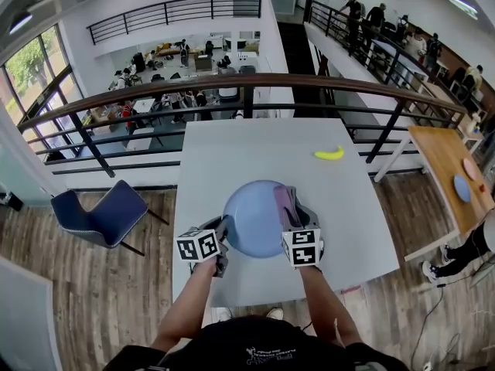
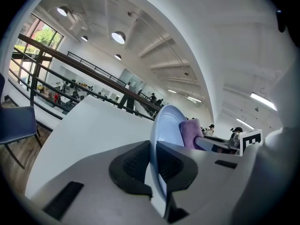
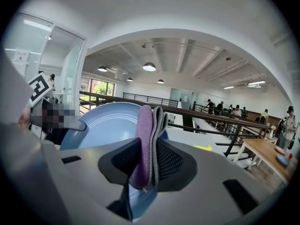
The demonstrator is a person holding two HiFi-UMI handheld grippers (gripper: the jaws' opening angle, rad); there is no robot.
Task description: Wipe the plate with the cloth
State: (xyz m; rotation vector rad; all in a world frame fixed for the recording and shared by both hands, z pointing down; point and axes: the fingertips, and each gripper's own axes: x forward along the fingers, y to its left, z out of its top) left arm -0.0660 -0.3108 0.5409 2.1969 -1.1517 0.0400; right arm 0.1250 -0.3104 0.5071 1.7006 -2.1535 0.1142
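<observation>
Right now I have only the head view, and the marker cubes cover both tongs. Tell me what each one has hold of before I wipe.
Observer: The left gripper view shows the left tongs shut on the rim of the blue plate, with one pad on each face.
Operator: Now report the right one.
Observer: The right tongs pinch a folded cloth. Its purple layer is towards the plate and its grey layers are behind.
Operator: Confirm that the cloth reaches the plate.
Observer: In the left gripper view the cloth's purple end appears to lie against the plate's hollow face. I cannot judge how hard it presses.
</observation>
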